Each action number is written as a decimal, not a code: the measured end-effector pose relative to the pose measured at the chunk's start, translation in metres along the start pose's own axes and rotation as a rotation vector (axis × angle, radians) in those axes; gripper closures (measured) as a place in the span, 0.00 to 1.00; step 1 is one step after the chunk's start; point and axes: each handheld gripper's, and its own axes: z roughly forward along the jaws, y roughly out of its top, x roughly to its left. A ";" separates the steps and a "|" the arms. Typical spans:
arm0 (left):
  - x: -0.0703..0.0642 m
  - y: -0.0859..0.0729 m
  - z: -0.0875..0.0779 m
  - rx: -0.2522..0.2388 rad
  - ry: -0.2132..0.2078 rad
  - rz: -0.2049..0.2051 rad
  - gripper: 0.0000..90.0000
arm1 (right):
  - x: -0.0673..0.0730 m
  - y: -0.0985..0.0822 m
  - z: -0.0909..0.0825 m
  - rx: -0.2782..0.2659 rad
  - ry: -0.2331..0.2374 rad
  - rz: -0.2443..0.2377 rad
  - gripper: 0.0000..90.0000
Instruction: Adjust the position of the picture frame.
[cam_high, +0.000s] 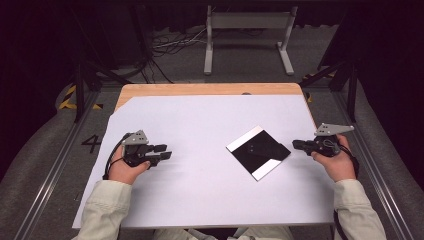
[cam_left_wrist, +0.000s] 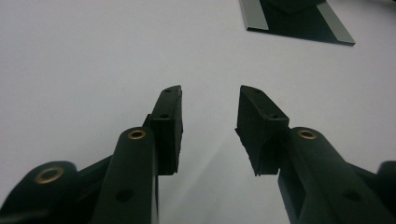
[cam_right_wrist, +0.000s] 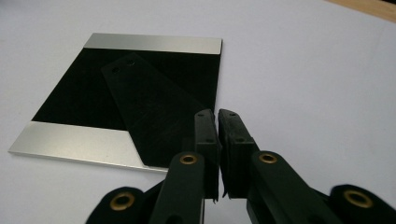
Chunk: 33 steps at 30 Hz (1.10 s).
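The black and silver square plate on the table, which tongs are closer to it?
The right tongs. They sit just off the black and silver plate at its right corner, jaws nearly together, not touching it. The left tongs, jaws open, are well away across the white sheet.

Black square plate (cam_high: 258, 152) with two silver edge strips lies flat, turned diamond-wise, right of frame centre; a black perforated strip (cam_right_wrist: 149, 112) rests across it.

A wooden table (cam_high: 210, 89) covered by a large white sheet (cam_high: 200, 150) stands on a grey floor (cam_high: 45, 150) in a dark room. Beyond it are a grey metal stand (cam_high: 248, 35) and loose cables (cam_high: 170, 45). Yellow-black tape (cam_high: 67, 97) marks the floor at left.
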 end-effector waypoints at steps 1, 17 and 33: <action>0.000 -0.001 -0.001 0.001 0.003 -0.006 0.68 | 0.000 0.000 0.003 0.008 0.002 0.001 0.98; 0.000 -0.002 -0.003 0.003 -0.005 -0.009 0.68 | -0.003 -0.005 0.033 0.126 -0.050 0.026 1.00; -0.001 -0.002 -0.002 0.009 -0.024 -0.029 0.65 | 0.009 -0.004 0.038 0.187 -0.038 0.023 1.00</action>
